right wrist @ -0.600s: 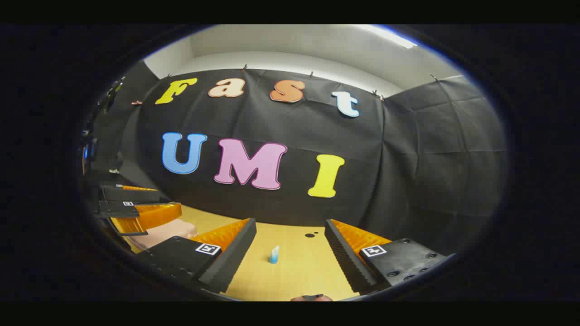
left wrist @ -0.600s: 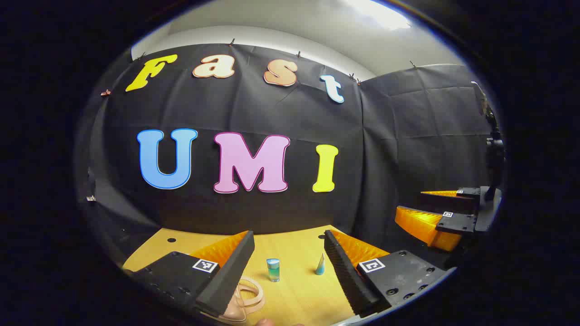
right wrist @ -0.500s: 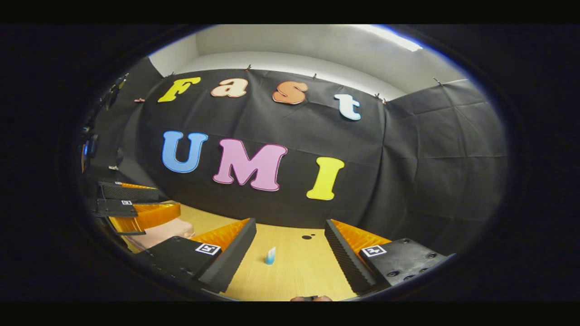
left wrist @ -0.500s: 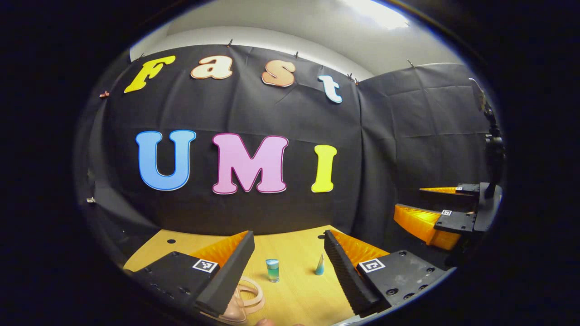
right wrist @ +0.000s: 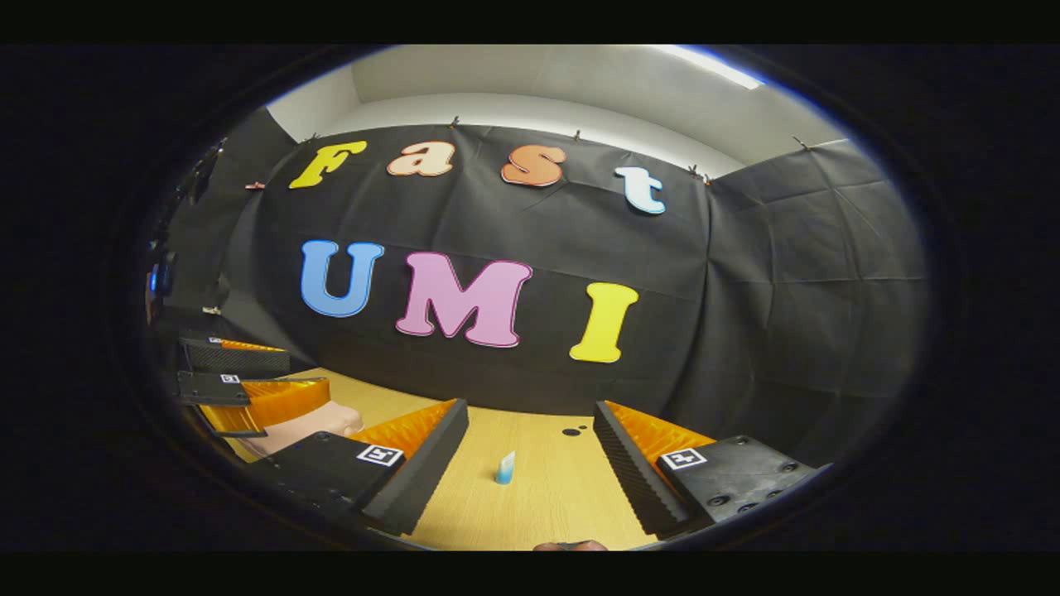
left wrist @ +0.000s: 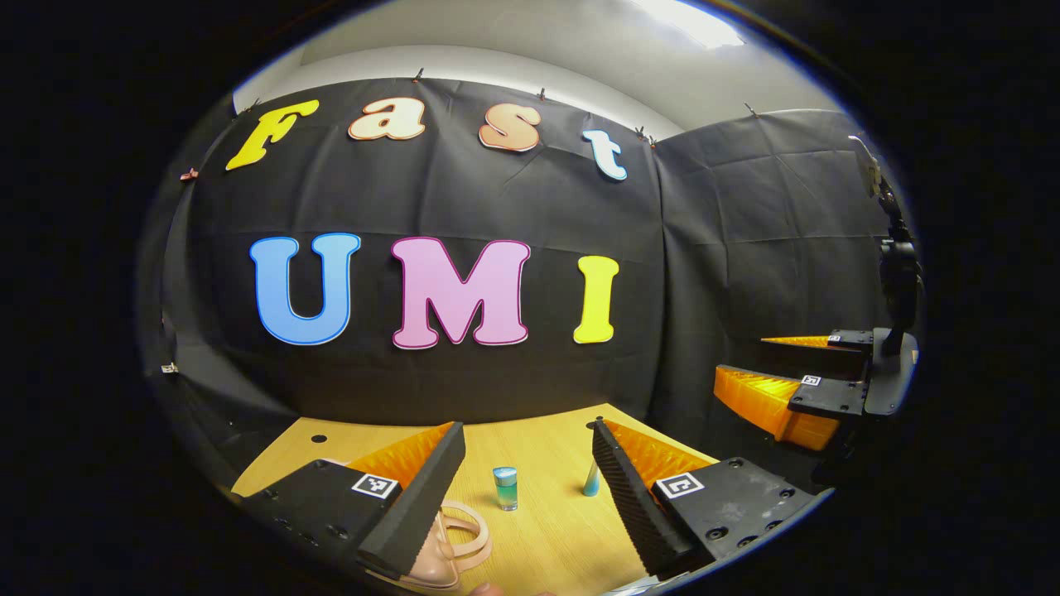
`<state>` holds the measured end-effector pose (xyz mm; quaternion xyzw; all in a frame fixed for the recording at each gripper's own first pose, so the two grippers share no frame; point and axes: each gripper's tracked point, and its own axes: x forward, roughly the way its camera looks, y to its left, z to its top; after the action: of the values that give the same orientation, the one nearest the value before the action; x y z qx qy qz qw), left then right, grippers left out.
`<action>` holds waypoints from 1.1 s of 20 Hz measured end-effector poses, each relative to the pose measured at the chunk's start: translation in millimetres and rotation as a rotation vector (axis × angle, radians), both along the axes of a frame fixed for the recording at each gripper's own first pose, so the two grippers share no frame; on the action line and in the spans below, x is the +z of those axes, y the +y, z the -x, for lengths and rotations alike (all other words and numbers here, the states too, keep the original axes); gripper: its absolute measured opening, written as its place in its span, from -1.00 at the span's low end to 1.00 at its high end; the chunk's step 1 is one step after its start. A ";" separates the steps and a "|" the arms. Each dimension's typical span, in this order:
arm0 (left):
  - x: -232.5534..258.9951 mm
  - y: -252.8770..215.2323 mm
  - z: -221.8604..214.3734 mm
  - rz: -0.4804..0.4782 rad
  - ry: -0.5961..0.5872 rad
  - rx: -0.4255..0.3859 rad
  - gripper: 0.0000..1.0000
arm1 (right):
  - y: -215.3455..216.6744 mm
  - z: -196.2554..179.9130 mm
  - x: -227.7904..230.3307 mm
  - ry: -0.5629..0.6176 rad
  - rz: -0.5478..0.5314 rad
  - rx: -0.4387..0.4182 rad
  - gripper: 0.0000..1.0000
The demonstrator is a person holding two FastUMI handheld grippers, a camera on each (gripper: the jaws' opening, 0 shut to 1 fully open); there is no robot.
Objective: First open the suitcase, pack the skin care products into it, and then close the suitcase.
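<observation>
Since earlier: both cameras have tipped slightly; the bottles sit a touch nearer my claws.
Left claw [left wrist: 527, 488]: released, jaws wide, holding nothing.
Suitcase [left wrist: 451, 550]: pale pink, handle loops showing, under my left claw's near side at the desk's [left wrist: 546, 542] near edge; left is nearer.
Blue-green jar [left wrist: 505, 487]: upright, dead ahead.
Right claw [right wrist: 530, 468]: released, empty.
Pale blue tube [right wrist: 504, 468]: upright, farther, mid-desk.

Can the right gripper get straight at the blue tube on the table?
Probably yes: the right gripper is open, the tube stands upright between its fingers' lines, with bare table before it.
</observation>
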<state>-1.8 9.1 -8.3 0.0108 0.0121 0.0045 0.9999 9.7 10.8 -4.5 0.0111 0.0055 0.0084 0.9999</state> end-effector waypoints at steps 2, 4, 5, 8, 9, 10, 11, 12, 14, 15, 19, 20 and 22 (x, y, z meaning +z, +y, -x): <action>-2.8 -0.1 -0.5 -0.016 0.002 -0.004 0.94 | 0.2 0.2 -0.7 0.003 -0.007 -0.005 0.92; -13.0 -1.5 -0.8 -0.011 0.015 -0.019 0.94 | 1.1 -0.3 -1.3 0.007 -0.006 -0.010 0.92; -18.7 -2.5 -1.1 0.003 0.028 -0.027 0.94 | 0.7 -0.3 -2.1 0.009 -0.001 -0.013 0.92; -47.4 4.6 -1.7 0.046 0.099 -0.016 0.94 | 3.3 3.0 -0.9 0.006 0.009 -0.012 0.92; -54.0 6.1 -1.5 0.061 0.115 -0.014 0.94 | 2.6 3.7 -1.9 0.008 0.013 -0.014 0.92; -59.6 6.7 -2.4 0.075 0.131 -0.019 0.94 | 2.7 4.4 -4.1 0.012 0.012 -0.016 0.92; -68.4 6.3 -3.6 0.091 0.150 -0.024 0.94 | 3.3 5.5 -6.7 0.019 0.004 -0.015 0.92; -77.2 9.4 -5.3 0.110 0.171 -0.023 0.94 | 5.3 7.0 -7.6 0.023 -0.010 -0.013 0.90; -91.4 13.4 -10.1 0.135 0.203 -0.019 0.94 | 5.6 8.1 -10.4 0.024 -0.026 -0.011 0.92; -99.8 16.8 -14.2 0.145 0.224 -0.011 0.95 | 6.3 7.8 -11.1 0.022 -0.025 -0.004 0.92; -152.4 22.1 -33.8 0.202 0.360 -0.010 0.94 | 6.4 2.3 -14.6 0.006 0.005 0.049 0.92; -169.5 26.7 -40.9 0.221 0.401 0.007 0.95 | 5.4 -0.3 -18.1 0.005 0.001 0.065 0.92; -203.0 37.1 -45.8 0.256 0.507 0.071 0.95 | 0.9 -8.2 -28.4 0.017 -0.013 0.095 0.92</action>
<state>43.9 46.1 -211.2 -0.1154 0.2628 0.0352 0.9573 17.9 11.7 -32.9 0.0172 0.0143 0.0558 0.9982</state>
